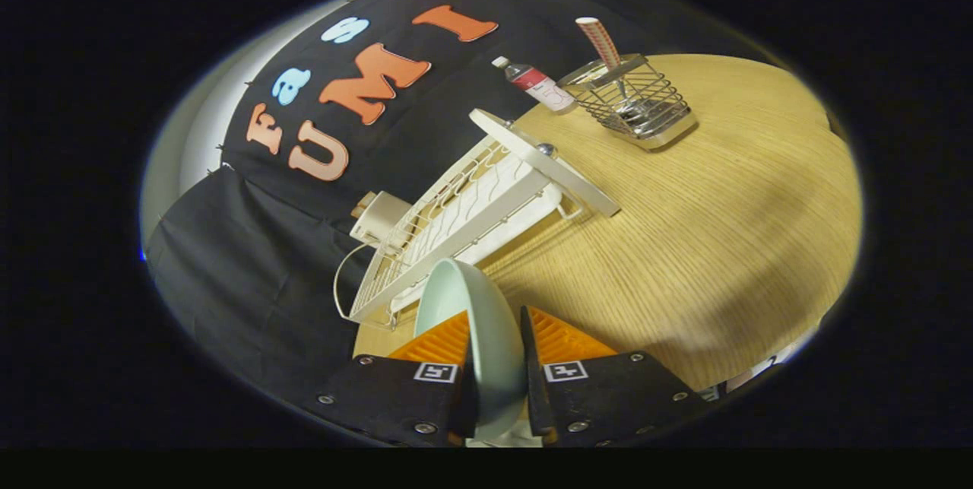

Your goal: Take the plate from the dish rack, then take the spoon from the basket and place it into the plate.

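Note:
A pale green plate stands on edge between the two fingers of my gripper, which is shut on it, both fingers pressing on its sides. The white wire dish rack lies just beyond the plate, on the wooden table. Farther off, beyond the rack, stands a wire basket holding a spoon with a patterned handle sticking up out of it. The whole view is tilted.
A small bottle with a white cap stands next to the basket. A white box-like object sits behind the rack by the black cloth wall. Bare wood stretches to the right of the rack and basket.

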`<action>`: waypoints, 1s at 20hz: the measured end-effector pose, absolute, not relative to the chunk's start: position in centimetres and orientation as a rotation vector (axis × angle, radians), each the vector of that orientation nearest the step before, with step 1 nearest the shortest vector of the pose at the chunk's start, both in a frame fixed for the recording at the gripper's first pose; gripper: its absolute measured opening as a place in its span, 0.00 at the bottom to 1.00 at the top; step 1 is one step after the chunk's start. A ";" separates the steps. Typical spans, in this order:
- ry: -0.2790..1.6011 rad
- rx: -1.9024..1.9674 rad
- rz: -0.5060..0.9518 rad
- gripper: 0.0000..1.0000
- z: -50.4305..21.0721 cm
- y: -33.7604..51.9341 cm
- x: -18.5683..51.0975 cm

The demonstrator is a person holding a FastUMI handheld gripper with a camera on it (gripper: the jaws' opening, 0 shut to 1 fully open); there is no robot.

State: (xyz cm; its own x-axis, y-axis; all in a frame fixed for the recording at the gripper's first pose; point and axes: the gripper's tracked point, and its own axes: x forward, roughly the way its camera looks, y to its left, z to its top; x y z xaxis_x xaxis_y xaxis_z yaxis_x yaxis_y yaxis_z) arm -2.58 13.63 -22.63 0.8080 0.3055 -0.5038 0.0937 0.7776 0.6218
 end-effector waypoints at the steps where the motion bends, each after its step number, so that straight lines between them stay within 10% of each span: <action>1: 0.630 0.668 0.113 0.28 -23.1 13.4 -2.3; 8: 0.590 0.523 0.089 0.49 -22.1 11.3 -2.1; 15: 0.448 0.360 -0.024 0.97 -18.5 3.9 -1.4; 20: 0.330 0.233 -0.146 0.98 -14.9 -2.0 0.0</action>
